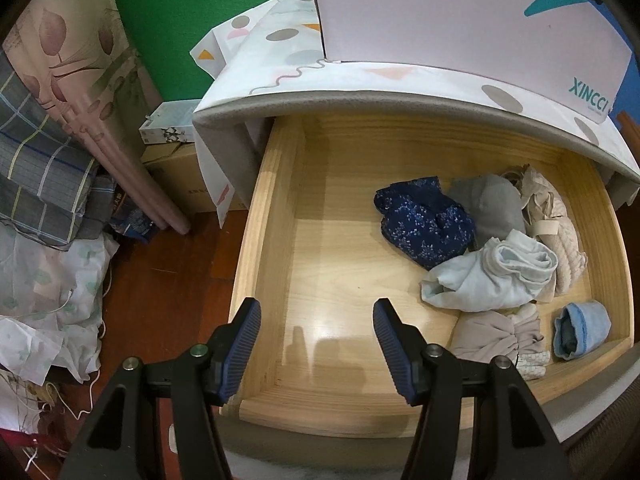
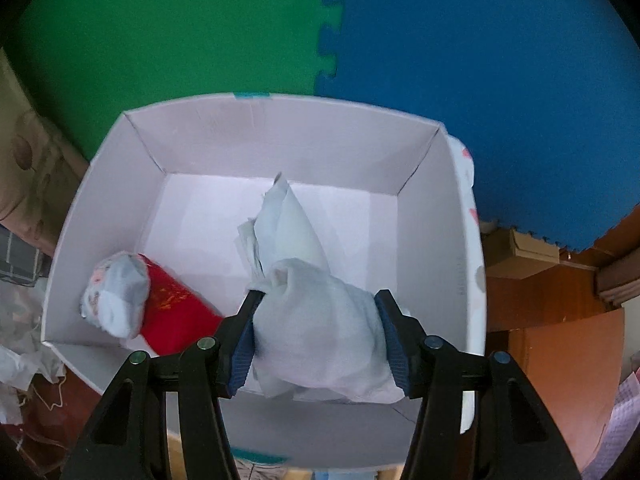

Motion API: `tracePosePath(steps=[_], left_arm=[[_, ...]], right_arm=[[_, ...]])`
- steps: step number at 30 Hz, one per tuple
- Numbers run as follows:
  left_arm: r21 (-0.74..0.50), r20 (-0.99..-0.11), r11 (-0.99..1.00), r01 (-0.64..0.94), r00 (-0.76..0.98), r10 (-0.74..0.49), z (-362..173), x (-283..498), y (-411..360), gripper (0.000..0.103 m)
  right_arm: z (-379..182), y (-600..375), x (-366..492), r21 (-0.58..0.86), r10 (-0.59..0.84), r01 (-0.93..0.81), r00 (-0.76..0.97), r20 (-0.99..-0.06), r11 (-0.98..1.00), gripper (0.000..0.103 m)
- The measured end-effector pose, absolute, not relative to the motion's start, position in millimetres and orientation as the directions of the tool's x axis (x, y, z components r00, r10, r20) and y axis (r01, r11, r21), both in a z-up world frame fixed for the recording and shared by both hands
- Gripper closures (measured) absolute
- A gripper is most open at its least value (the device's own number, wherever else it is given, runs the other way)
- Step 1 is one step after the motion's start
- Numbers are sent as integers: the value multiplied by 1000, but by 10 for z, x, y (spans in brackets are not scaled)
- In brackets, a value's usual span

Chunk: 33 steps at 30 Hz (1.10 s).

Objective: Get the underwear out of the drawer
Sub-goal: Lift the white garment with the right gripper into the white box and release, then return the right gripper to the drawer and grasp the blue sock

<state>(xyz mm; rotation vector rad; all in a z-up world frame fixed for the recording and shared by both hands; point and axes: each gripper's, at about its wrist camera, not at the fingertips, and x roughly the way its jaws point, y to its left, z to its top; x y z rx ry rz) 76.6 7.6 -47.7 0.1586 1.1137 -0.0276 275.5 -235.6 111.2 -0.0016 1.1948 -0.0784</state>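
Observation:
The wooden drawer [image 1: 276,208] stands pulled out, with folded garments piled along its right side: a dark blue floral piece [image 1: 424,220], a grey one [image 1: 488,204], a pale blue-white one [image 1: 492,276], a beige one [image 1: 556,220] and a small light blue roll [image 1: 584,330]. My left gripper [image 1: 316,320] hangs open over the drawer's bare front left, holding nothing. My right gripper [image 2: 318,312] is shut on pale white underwear [image 2: 320,332] above the white box [image 2: 280,136]. A red garment [image 2: 176,312] and a pale bundle [image 2: 116,296] lie in the box's left corner.
The white box [image 1: 460,16] sits on the cabinet's patterned cover [image 1: 280,60], just above the drawer. Cardboard boxes [image 1: 176,176] and heaped bedding [image 1: 44,160] crowd the floor to the left. Green and blue foam mats [image 2: 480,80] stand behind the box.

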Motion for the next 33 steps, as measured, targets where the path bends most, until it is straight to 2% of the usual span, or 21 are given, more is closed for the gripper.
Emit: tracePosePath(steps=[4, 7, 13, 20, 25, 33], left_arm=[[110, -897, 988, 106, 439, 53, -482, 771, 65, 43], [112, -897, 988, 106, 440, 55, -480, 770, 62, 43], [109, -902, 989, 104, 428, 54, -499, 781, 69, 43], [115, -902, 987, 113, 428, 57, -499, 767, 62, 43], [127, -901, 985, 117, 429, 65, -494, 747, 63, 43], [115, -902, 985, 125, 430, 51, -459, 672, 107, 43]], right_arm=[[1002, -2340, 2775, -32, -51, 61, 337, -940, 998, 45], [1078, -2331, 2703, -33, -49, 50, 344, -938, 998, 35], [1394, -2331, 2307, 10, 4, 12, 360, -933, 1000, 35], [1402, -2535, 1522, 45, 45, -9, 326, -944, 999, 35], [1127, -2723, 1052, 45, 40, 13, 267, -963, 999, 34], [185, -2835, 735, 74, 69, 55, 97, -993, 996, 34]])
